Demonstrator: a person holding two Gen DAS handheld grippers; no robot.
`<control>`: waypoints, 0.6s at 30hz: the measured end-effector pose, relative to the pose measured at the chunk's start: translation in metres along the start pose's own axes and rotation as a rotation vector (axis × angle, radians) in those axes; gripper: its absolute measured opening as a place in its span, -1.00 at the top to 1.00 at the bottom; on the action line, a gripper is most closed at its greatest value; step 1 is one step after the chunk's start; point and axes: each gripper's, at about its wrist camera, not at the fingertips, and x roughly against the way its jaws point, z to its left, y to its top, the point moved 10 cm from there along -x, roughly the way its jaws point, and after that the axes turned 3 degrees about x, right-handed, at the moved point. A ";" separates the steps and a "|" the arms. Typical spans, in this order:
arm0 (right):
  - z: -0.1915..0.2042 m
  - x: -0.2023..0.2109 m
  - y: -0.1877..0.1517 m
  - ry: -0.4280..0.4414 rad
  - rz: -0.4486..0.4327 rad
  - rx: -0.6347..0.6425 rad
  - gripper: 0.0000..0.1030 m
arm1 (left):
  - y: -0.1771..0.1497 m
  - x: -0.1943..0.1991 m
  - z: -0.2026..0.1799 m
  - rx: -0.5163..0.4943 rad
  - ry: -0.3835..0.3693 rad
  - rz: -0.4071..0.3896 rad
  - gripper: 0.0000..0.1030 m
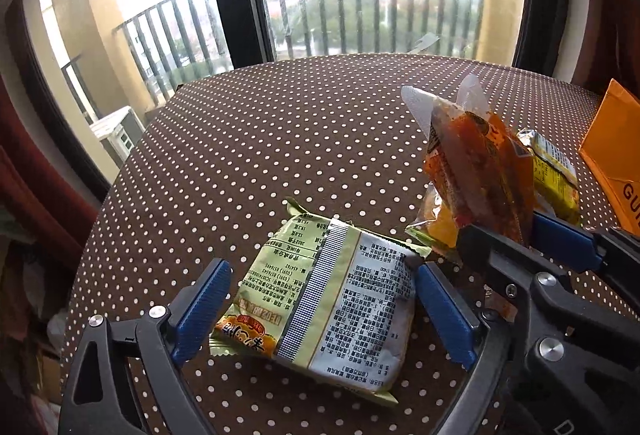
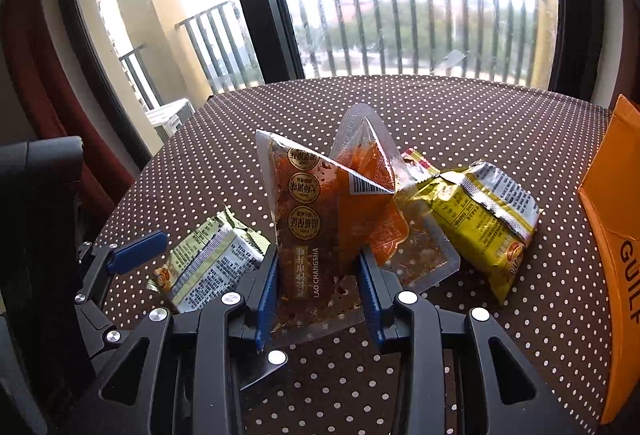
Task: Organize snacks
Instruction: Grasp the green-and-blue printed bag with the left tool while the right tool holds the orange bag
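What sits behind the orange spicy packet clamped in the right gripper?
Behind the orange packet, a second orange pouch leans, with a clear-sealed pack lying flat and a yellow snack bag beside it. Their lower parts are hidden.

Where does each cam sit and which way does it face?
Left wrist: on the left gripper, facing the window across the dotted table; its blue fingers straddle the pale green snack packet.
Right wrist: on the right gripper, same heading; its fingers clamp the clear orange spicy pouch.
Shared: both packets, yellow snack packet, orange carton, each other's gripper.
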 end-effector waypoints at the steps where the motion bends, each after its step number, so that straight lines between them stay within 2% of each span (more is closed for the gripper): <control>1: 0.000 -0.001 0.000 0.002 0.005 0.000 0.24 | 0.001 -0.002 0.000 0.003 0.000 -0.001 -0.88; 13: -0.003 -0.002 -0.011 -0.012 0.032 0.012 0.24 | -0.008 -0.013 -0.007 0.001 -0.010 0.025 -0.92; 18: -0.005 0.001 -0.013 -0.005 0.034 -0.002 0.24 | -0.015 -0.012 -0.009 0.036 -0.031 0.050 -0.83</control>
